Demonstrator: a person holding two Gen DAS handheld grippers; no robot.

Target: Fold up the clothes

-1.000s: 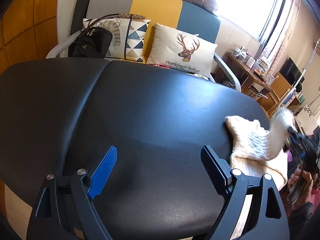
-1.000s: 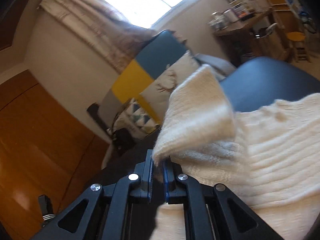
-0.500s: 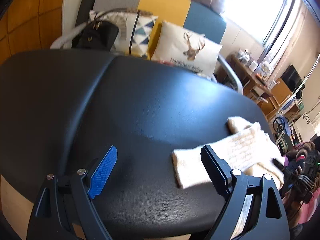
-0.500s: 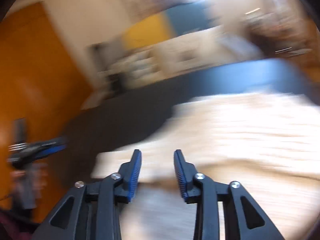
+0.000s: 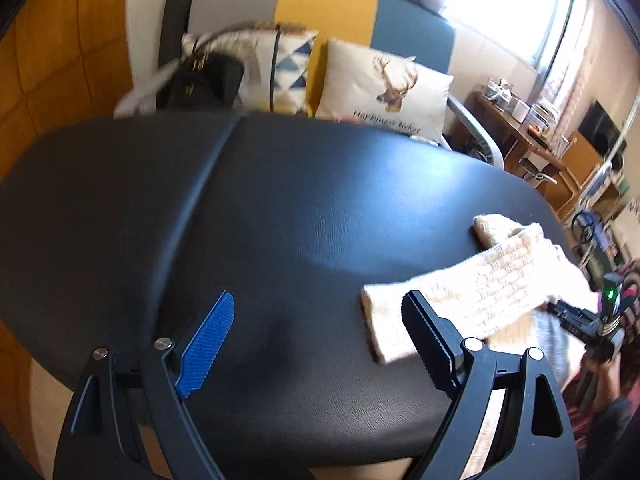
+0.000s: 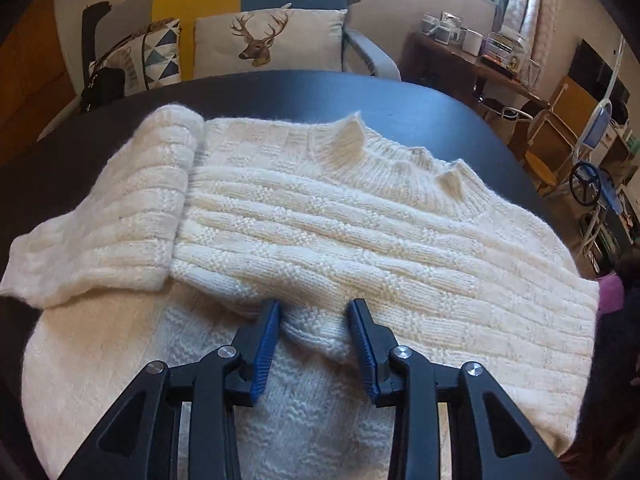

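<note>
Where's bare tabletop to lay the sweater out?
Bare: the black table from the sweater's sleeve across to the far left edge, and back to the sofa. Crowded: the right end, under the sweater.

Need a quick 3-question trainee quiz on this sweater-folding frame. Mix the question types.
1. True or false: the left gripper holds the sweater.
2. What lies between the fingers of the right gripper?
A. bare table
B. a fold of sweater knit
C. a pillow
3. Fill in: the sleeve on the left of the right wrist view lies across the black ____.

Key
1. False. It is open over the table, nothing between its fingers.
2. B. The jaws are closing around a ridge of knit.
3. Table.
</note>
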